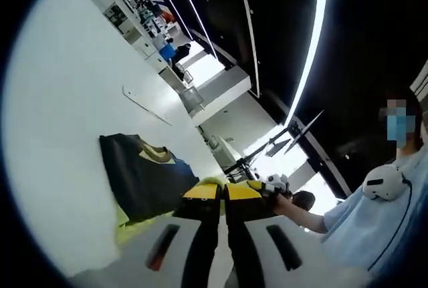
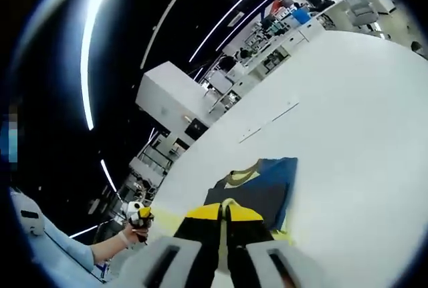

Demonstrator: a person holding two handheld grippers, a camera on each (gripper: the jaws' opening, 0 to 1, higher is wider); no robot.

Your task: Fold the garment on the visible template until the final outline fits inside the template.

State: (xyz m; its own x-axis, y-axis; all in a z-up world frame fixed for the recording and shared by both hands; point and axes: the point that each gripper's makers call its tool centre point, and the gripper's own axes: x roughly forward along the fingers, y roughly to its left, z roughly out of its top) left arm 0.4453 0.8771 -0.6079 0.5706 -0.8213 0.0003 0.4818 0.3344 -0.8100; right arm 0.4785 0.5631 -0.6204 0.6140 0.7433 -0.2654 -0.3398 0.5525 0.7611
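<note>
A dark navy garment (image 1: pixel 144 178) with a yellow collar lies folded on the white table (image 1: pixel 60 134), just beyond my left gripper (image 1: pixel 223 192). Its yellow-tipped jaws stand together, shut, with nothing seen between them. A yellow-green layer (image 1: pixel 127 224) pokes out at the garment's near edge. In the right gripper view the same garment (image 2: pixel 261 191) lies ahead of my right gripper (image 2: pixel 224 209), also shut, with the yellow-green edge (image 2: pixel 284 234) beside it. Each gripper shows in the other's view, held in a hand off the table's side: the right gripper (image 1: pixel 273 184) and the left gripper (image 2: pixel 139 215).
A thin line mark (image 1: pixel 144 104) crosses the table beyond the garment, seen as the line mark (image 2: pixel 267 122) in the right gripper view. A person in a light blue top (image 1: pixel 374 221) stands at the table's edge. White cabinets (image 2: pixel 174 94) and shelving stand farther back.
</note>
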